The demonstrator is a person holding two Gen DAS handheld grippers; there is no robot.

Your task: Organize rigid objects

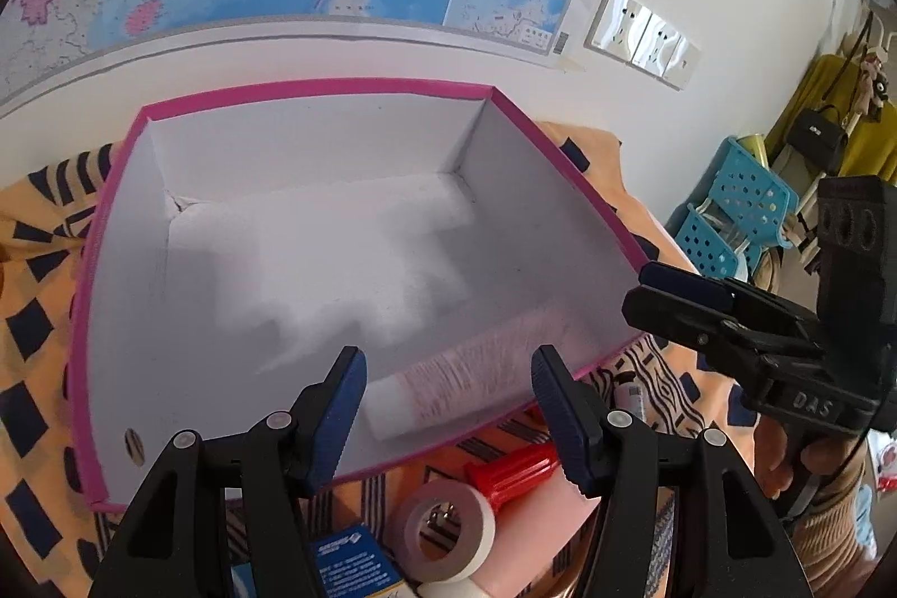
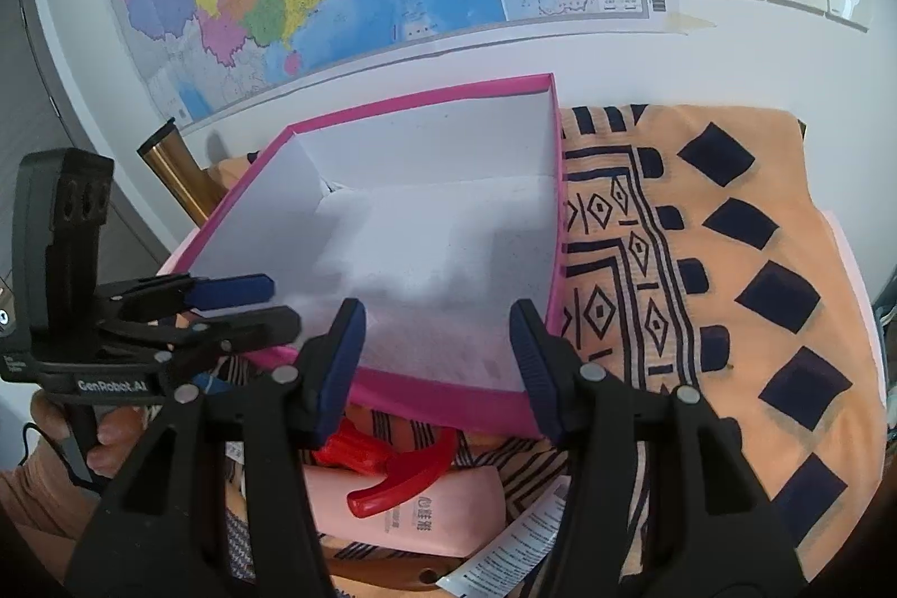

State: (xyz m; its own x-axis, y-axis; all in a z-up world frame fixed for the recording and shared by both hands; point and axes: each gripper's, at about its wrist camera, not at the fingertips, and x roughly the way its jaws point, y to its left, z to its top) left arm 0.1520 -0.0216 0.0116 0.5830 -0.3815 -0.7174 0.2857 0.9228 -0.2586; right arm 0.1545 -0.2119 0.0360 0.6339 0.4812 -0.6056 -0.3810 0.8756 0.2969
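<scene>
Pink box (image 1: 314,93) w/ white inside sits on orange patterned cloth (image 2: 729,262) over worktop, far side by map wall. White tube (image 1: 465,385) lies inside box at near right corner. Left gripper (image 1: 448,407) jaws released, nothing btwn. Right gripper (image 2: 437,362) jaws released too, empty. Near the box: red-trigger pink spray bottle (image 2: 415,514), tape roll (image 1: 448,531).

The left hand-held gripper (image 1: 448,407) and the right hand-held gripper (image 2: 437,362) both tilt downward, side by side, jaws apart and holding nothing.
</scene>
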